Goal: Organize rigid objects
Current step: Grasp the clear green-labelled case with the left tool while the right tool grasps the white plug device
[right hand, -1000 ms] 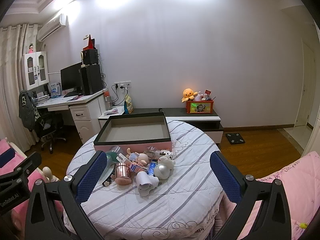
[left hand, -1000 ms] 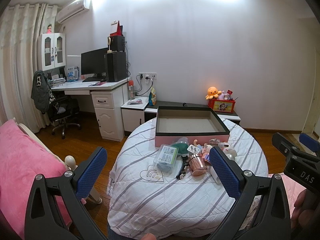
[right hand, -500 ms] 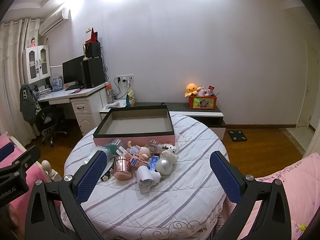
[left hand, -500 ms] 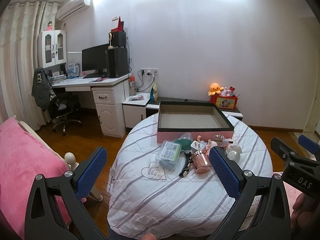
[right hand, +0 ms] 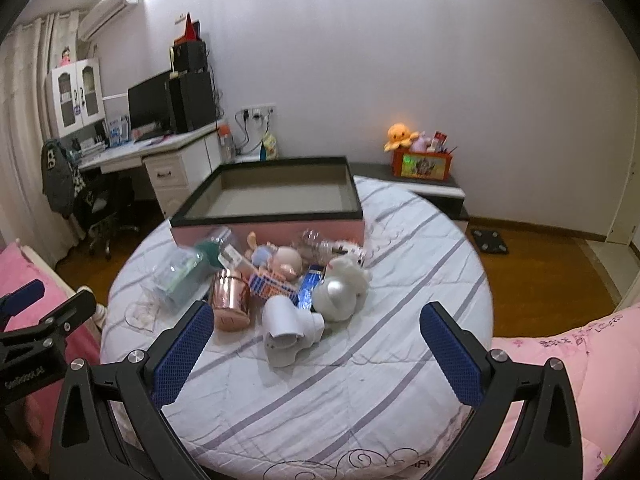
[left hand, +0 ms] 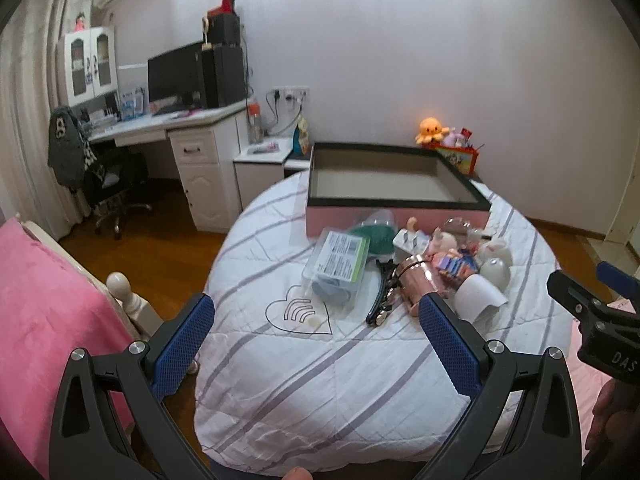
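Observation:
A pile of small objects lies on a round table with a striped white cloth (left hand: 304, 364) (right hand: 360, 368). In it are a copper cup (left hand: 416, 282) (right hand: 231, 296), a clear plastic box (left hand: 339, 264) (right hand: 176, 276), a white device (right hand: 288, 328) (left hand: 480, 296), a black hair clip (left hand: 382, 292), a doll (right hand: 286, 260) and a white plush (right hand: 340, 288). Behind the pile stands an empty pink box with a black rim (left hand: 396, 192) (right hand: 272, 200). My left gripper (left hand: 316, 336) and right gripper (right hand: 316, 340) are open and empty, in front of the pile.
A pink bed (left hand: 44, 312) is at the left and a pink cover (right hand: 568, 360) at the right. A desk with a monitor (left hand: 176, 76) and a chair (left hand: 104, 184) stand at the back left. A low cabinet with a toy box (right hand: 424, 162) stands by the wall.
Both grippers have moved forward and tilted down toward the table, so the pile looks larger and nearer. Both stay open. No object has moved.

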The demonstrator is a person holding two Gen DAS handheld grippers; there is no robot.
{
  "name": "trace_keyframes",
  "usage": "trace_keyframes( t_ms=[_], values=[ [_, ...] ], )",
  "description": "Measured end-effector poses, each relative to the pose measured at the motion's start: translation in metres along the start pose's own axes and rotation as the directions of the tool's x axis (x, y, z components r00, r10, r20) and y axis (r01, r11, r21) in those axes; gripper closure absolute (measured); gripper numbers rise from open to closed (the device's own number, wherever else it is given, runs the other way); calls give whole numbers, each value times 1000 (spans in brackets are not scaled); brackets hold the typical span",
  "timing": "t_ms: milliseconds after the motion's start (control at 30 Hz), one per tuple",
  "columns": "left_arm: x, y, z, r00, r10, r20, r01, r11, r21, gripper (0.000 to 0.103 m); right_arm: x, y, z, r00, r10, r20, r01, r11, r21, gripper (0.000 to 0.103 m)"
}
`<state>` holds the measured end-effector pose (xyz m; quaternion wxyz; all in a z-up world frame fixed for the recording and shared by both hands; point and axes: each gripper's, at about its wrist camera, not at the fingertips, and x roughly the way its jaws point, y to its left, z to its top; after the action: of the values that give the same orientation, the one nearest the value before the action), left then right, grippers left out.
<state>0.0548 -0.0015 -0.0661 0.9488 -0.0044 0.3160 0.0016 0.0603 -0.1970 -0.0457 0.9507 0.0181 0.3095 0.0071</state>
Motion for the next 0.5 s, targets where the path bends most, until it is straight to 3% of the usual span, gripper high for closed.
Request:
trace_keyframes(
  t_ms=[500],
  values=[
    [71,0,-1,992,7,-123,-4,1000,23,0,63,2,-15,985,41,-167,-39,999,15,0]
  ],
)
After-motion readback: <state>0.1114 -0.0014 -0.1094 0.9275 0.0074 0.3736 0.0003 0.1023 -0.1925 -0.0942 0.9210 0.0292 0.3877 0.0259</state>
